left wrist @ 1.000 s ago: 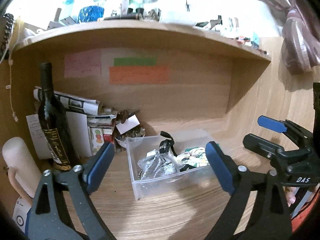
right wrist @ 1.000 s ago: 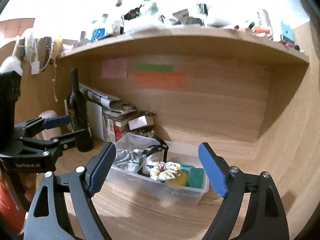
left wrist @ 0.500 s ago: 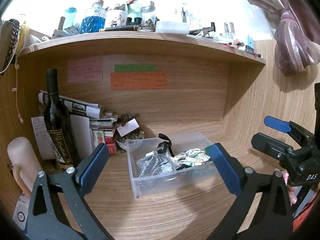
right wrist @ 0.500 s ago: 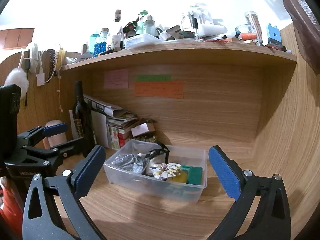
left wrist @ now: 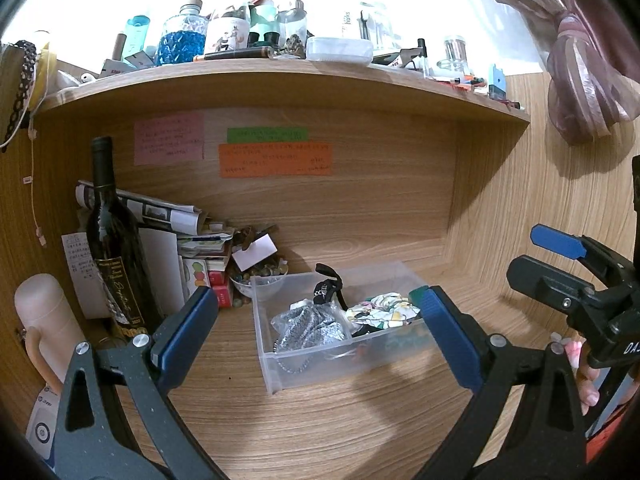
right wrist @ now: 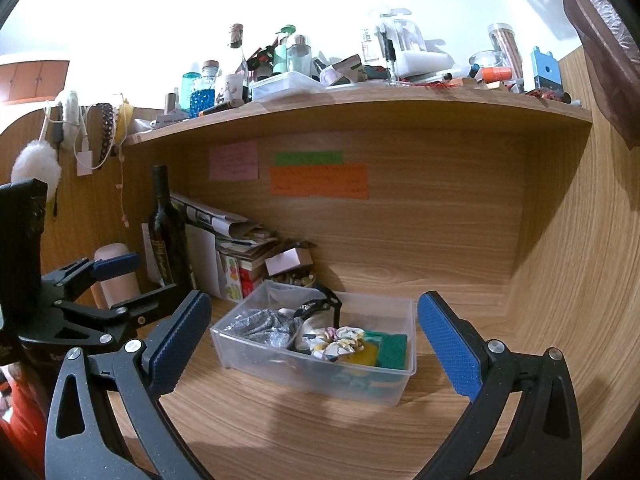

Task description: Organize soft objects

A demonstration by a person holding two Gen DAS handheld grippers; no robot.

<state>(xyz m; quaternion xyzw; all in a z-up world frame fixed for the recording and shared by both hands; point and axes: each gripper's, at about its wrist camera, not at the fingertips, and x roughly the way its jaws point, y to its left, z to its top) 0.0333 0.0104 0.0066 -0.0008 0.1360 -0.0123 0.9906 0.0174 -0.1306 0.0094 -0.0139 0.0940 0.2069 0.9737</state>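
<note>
1. I had the left tongs (left wrist: 318, 334) spread wide, nothing between the blue pads; their jaws had just finished opening.
2. The right tongs (right wrist: 314, 344) stood just as wide and empty, their jaws also freshly opened.
3. Ahead of both tongs, on the wooden surface (right wrist: 280, 432), sat the clear plastic bin (right wrist: 316, 372), framed between the pads in each wrist view but not touched by them.
4. Inside the bin, toward my left tongs' side, lay a crumpled silver-grey cloth (left wrist: 310, 326); a black strap (left wrist: 328, 288) stuck up from the middle.
5. Toward the right tongs' side, a floral scrunchie (right wrist: 336, 342) lay against a yellow piece (right wrist: 366, 354) and a green pad (right wrist: 390, 348).
6. Beyond the left tongs' left pad stood a dark wine bottle (left wrist: 114, 248), upright, with a stack of papers and boxes (left wrist: 192, 248) just beside it.
7. A small bowl of beads (left wrist: 262, 278) sat just behind the bin's far left corner.
8. From the left wrist, I saw the right tongs off to the right, well apart from the bin, a person's fingers (left wrist: 588, 380) on the handle.
9. Pink, green and orange notes (right wrist: 318, 178) were stuck on the back panel past the bin.
</note>
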